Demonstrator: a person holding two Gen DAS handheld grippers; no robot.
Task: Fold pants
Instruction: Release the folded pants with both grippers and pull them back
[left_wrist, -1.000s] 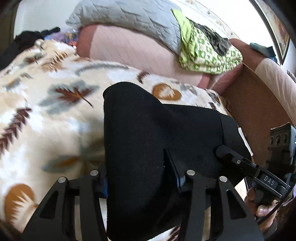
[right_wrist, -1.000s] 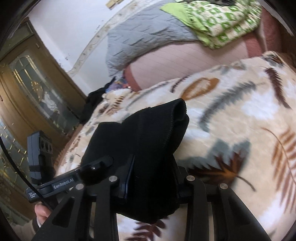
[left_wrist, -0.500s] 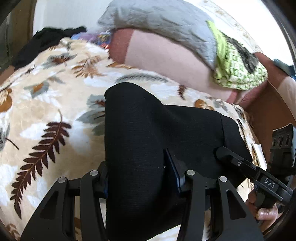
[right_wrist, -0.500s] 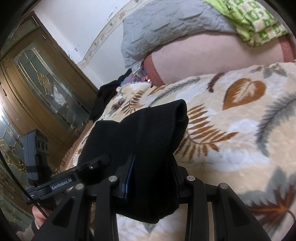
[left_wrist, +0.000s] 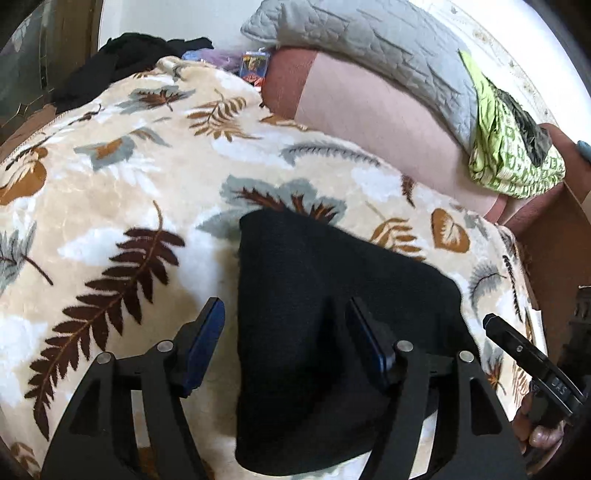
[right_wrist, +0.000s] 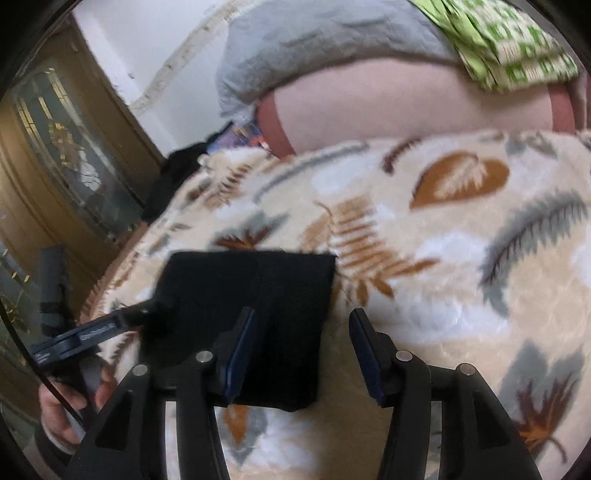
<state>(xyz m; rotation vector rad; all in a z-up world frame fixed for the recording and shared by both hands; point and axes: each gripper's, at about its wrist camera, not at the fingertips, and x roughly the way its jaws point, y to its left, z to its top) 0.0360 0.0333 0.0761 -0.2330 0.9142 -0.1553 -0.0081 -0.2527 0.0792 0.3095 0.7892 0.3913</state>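
Note:
The black pants (left_wrist: 332, 295) lie folded in a flat pad on the leaf-print blanket (left_wrist: 110, 192). My left gripper (left_wrist: 284, 304) hangs over their near left corner with its jaws opening. Its left finger stands clear of the cloth beside the edge, and the right finger rests over the fabric without pinching it. In the right wrist view the pants (right_wrist: 240, 280) sit low and left. My right gripper (right_wrist: 302, 314) straddles their right edge, jaws opening, with one finger over the cloth and the other over bare blanket. Each view shows the other gripper (left_wrist: 517, 347) (right_wrist: 92, 328) at the far side of the pad.
A pink bolster (left_wrist: 369, 122) with a grey quilt (left_wrist: 369, 40) and a green patterned cloth (left_wrist: 509, 162) on top lies along the far side. Dark clothes (left_wrist: 122, 55) are heaped at the far left corner. A wooden glazed door (right_wrist: 55, 147) stands beyond the blanket's edge.
Both grippers held raised bunches of the pants before. Now the jaws have spread and let go, and the pants lie flat on the blanket.

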